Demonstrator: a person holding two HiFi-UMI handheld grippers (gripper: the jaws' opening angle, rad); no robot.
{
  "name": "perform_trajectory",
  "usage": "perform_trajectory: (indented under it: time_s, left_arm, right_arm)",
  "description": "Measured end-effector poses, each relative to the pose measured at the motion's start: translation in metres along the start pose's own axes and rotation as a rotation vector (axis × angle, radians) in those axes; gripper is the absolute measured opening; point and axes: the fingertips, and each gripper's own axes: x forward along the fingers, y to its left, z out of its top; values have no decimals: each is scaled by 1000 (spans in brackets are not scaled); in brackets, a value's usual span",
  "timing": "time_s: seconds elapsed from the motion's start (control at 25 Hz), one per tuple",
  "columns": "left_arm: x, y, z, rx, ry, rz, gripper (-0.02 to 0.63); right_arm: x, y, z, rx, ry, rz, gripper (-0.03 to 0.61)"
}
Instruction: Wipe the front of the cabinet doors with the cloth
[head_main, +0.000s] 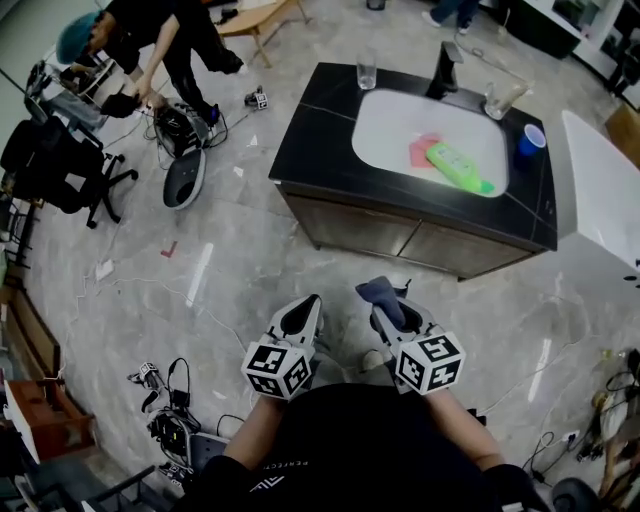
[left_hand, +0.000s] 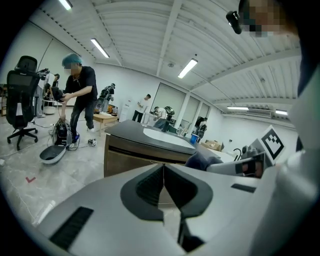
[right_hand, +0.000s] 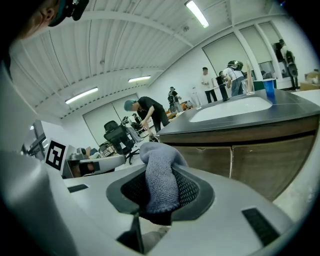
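The right gripper (head_main: 388, 306) has its jaws clamped on a bunched grey-blue knitted cloth (right_hand: 159, 184); the left gripper (head_main: 304, 316) has its jaws pressed together, empty. Both hang well short of the brown wooden cabinet doors (head_main: 415, 240) ahead, so carry the cloth forward and press its loose fold flat before sweeping across.

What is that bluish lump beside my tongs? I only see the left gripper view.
Observer: It's the cloth, pinched in the right tongs.
Operator: What's up top that I can't see?
Observer: The head view shows a green bottle lying in the sink, next to something pink.
Operator: What do I wipe?
Observer: Two cabinet doors, side by side, both closed.
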Motion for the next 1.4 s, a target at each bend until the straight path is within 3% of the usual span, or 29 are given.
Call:
perform_trajectory:
  time_s: [0.52,1.04,1.4]
  left_arm:
    - [37,108,35,-1,52,-82,11]
    - [78,182,31,23,137,-153,11]
    - [102,224,23,40,163,-182,11]
  right_arm:
    - [110,20,11,42,65,-58,120]
    - [203,22,10,80,90,-95,120]
    - [265,28,5,53,109,-83,120]
